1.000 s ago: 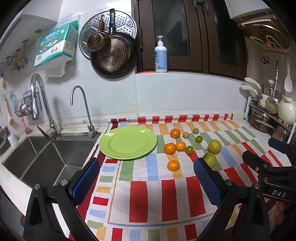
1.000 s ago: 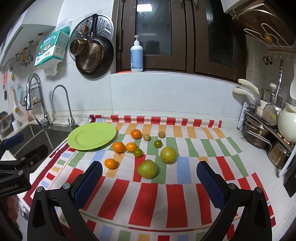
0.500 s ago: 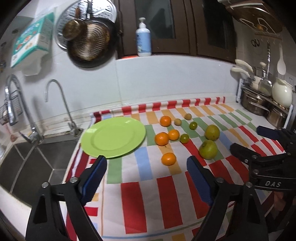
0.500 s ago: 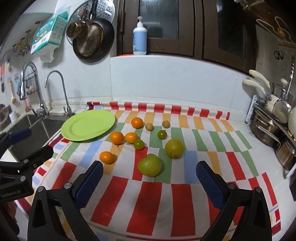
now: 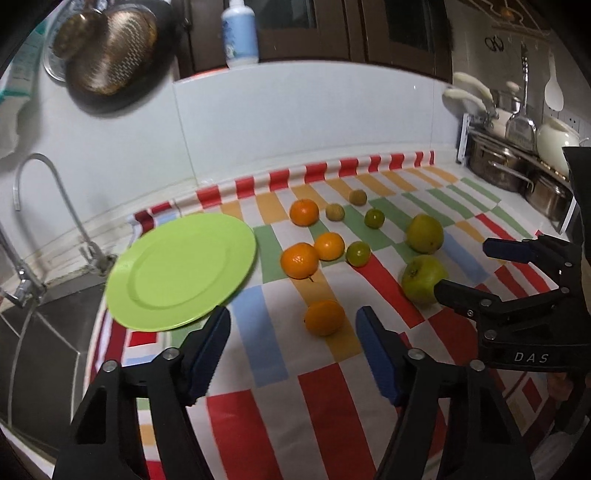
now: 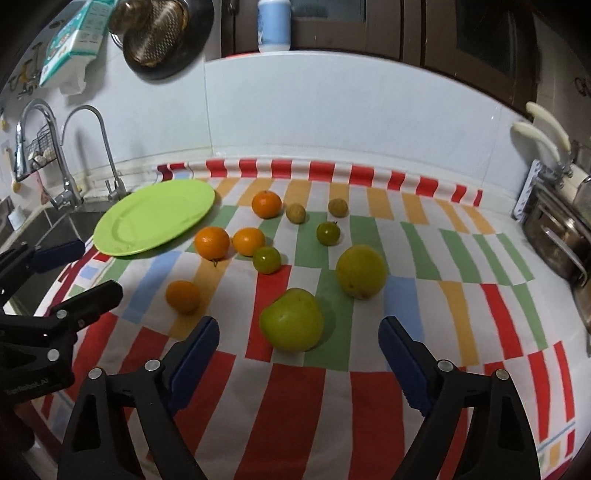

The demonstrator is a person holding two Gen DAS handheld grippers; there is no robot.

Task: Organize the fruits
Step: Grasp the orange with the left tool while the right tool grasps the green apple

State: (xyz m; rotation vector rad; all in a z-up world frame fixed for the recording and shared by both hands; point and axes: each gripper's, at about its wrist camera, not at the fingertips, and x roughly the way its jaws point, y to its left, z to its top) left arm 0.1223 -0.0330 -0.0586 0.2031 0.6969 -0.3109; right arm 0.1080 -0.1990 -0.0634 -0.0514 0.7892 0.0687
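A green plate (image 5: 181, 269) lies empty on the striped cloth (image 5: 258, 350) at the left; it also shows in the right wrist view (image 6: 155, 221). Several oranges, small green fruits and brownish fruits lie loose to its right. My left gripper (image 5: 293, 350) is open and empty, just short of the nearest orange (image 5: 324, 317). My right gripper (image 6: 299, 354) is open and empty, just short of a green apple (image 6: 291, 319). A yellow-green fruit (image 6: 361, 271) lies behind the apple. Each gripper shows in the other's view.
A steel sink (image 5: 44, 332) with taps lies left of the cloth. Steel pots (image 5: 517, 173) and a white kettle stand at the right. A soap bottle (image 5: 240, 33) stands on the ledge above the white backsplash; pans hang on the wall.
Both grippers have moved forward and lower toward the fruit, the left one also to the right. The fruit and plate have not moved. Both stay open.
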